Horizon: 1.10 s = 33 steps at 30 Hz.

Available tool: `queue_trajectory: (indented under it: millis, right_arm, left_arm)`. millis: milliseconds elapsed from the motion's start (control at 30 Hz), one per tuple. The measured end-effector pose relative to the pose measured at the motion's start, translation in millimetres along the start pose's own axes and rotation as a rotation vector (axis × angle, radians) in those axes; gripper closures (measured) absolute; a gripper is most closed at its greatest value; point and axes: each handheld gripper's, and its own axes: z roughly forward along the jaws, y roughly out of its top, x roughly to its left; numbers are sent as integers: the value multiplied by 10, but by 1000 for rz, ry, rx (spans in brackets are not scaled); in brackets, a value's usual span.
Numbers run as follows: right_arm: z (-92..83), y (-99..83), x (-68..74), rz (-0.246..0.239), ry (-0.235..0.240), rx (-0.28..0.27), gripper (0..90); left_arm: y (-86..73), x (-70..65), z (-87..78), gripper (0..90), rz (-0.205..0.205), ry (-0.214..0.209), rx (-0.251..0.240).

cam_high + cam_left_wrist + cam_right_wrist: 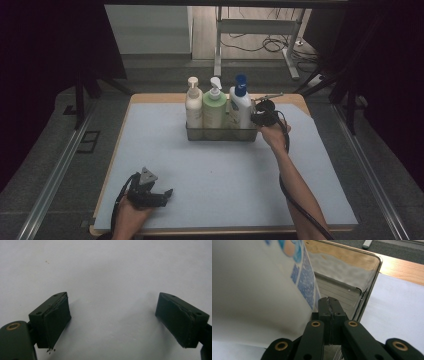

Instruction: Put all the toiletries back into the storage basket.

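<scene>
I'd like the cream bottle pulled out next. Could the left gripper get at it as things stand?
Probably yes: the left gripper is open over bare mat, and nothing stands between it and the cream pump bottle at the rack's left end.

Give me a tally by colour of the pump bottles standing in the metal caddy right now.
Cream pump bottle: 1
Green pump bottle: 1
White bottle with blue pump: 1
Total: 3 bottles, all upright in the metal caddy.
</scene>
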Motion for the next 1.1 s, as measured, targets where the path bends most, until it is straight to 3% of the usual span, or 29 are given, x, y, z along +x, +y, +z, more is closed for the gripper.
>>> queue_trajectory:
  millis: [700, 1100]
  right_arm:
    - [76, -37, 19, -22, -18, 36, 888]
    - [119, -46, 94, -34, -4, 49, 890]
  left_arm:
    - [1, 1, 0, 120, 1, 0, 0]
    - [1, 2, 0, 120, 1, -1, 0]
